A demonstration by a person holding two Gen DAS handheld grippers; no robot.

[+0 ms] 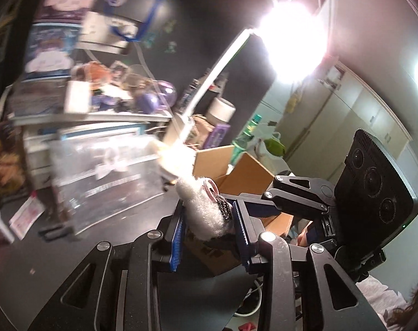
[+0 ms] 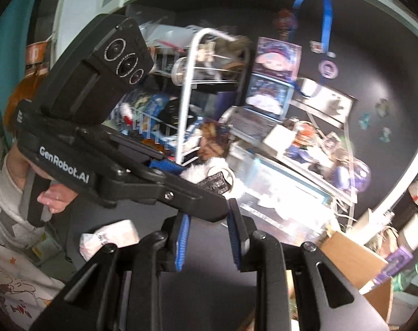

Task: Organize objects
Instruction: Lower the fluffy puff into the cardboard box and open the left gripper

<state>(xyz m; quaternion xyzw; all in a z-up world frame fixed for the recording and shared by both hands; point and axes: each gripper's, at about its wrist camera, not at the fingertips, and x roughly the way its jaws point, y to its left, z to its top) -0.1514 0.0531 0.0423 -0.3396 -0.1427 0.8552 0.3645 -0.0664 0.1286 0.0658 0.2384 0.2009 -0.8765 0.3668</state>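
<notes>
The left gripper (image 1: pixel 209 220) clenches a white fluffy toy (image 1: pixel 206 209) above the black desk (image 1: pixel 71 237), its edge at 6 o'clock. At 9 o'clock a clear bin (image 1: pixel 98 171) crowds in. At 3 o'clock, over the cardboard box (image 1: pixel 247 173), the right gripper (image 2: pixel 209 237) hangs with fingers parted, empty.
</notes>
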